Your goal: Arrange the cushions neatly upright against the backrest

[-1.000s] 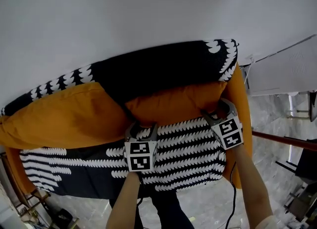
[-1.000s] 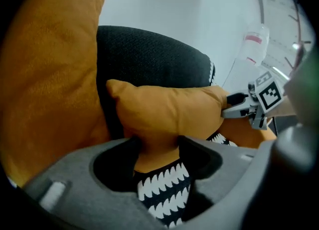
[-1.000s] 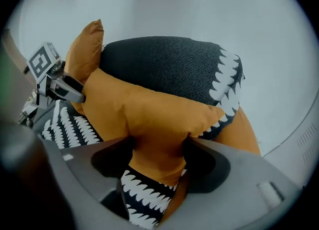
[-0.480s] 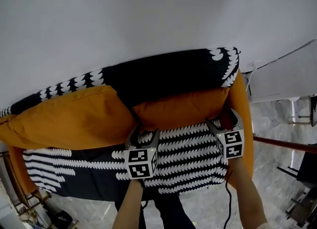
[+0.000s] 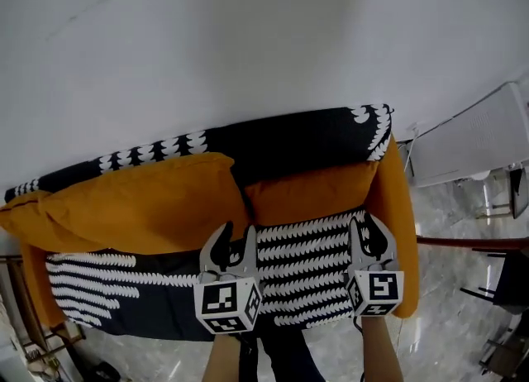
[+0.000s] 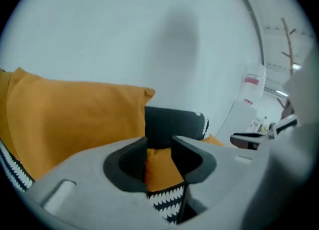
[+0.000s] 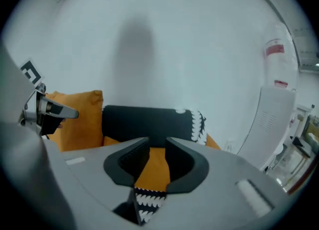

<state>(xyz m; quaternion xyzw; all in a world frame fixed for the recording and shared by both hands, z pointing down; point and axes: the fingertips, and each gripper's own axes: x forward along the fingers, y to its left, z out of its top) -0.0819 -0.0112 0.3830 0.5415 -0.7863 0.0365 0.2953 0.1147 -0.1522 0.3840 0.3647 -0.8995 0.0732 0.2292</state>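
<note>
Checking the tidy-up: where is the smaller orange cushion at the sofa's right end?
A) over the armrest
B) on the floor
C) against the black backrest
C: the smaller orange cushion stands on the patterned seat, leaning on the black backrest.

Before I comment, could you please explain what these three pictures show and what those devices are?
There is no robot: a person holds a two-jaw gripper in each hand. The wide picture comes from a camera on the person's head, looking down at the left gripper and right gripper. The two round pictures come from cameras riding on each gripper, looking along its jaws. Below stands a sofa in a black-and-white cover, with a large orange cushion and a smaller orange cushion leaning against its backrest. Both pairs of jaws have just been closing, but stand apart and grip nothing.
</note>
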